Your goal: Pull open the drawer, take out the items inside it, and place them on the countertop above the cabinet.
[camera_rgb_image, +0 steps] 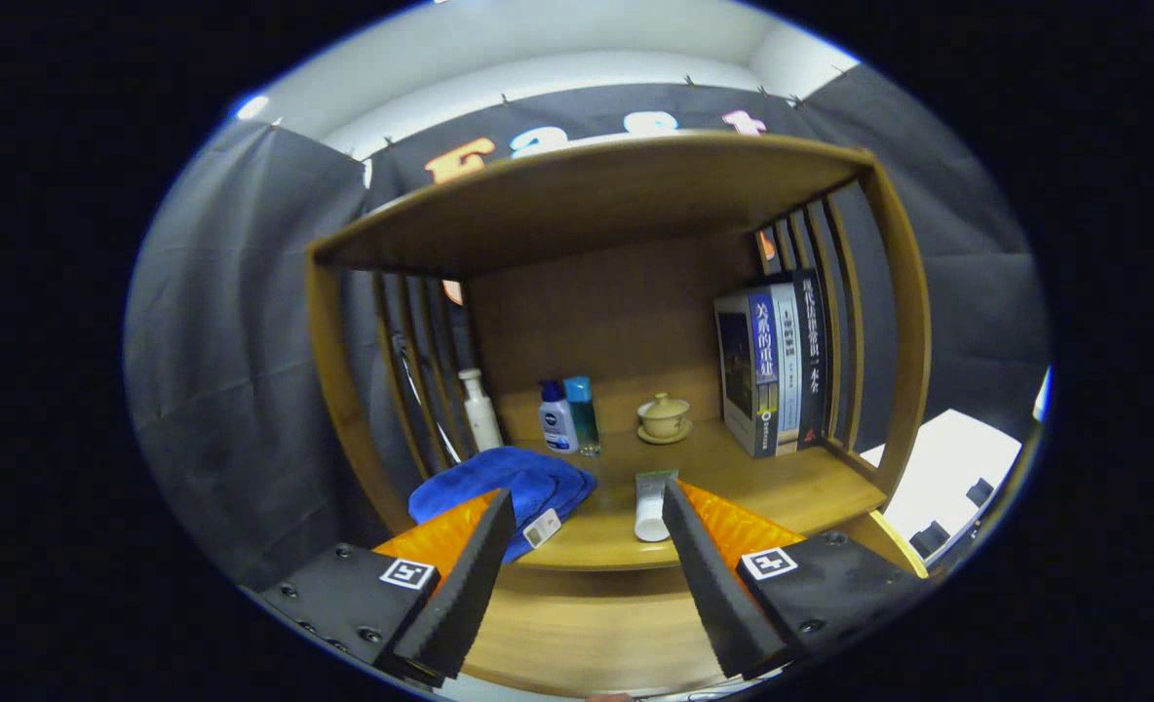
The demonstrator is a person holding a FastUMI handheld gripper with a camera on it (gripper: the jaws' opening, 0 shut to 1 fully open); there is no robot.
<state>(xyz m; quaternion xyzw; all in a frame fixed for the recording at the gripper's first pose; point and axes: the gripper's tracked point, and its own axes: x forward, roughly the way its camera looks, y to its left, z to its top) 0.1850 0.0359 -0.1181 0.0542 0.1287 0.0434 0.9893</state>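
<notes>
A: Gripper view. Tool (pixel 577 546) has its fingers spread wide, nothing between them. It faces the wooden cabinet (pixel 626 322) from the front.

B: Items?

A: On the desk (pixel 782 487): white tube (pixel 653 505) lying just ahead of the right finger, blue cloth (pixel 504 483) just beyond the left finger, small white tag (pixel 542 528) at the cloth's edge. Further back: three bottles (pixel 559 417), lidded cup (pixel 664 417), books (pixel 777 366) upright at right.

B: Drawer?

A: Wood front (pixel 587 634) below the desk edge, between the fingers; open or closed, cannot tell.

B: Risks?

A: My judgement: the tube sits near the front edge, so a finger could knock it off. The cloth could snag.
</notes>
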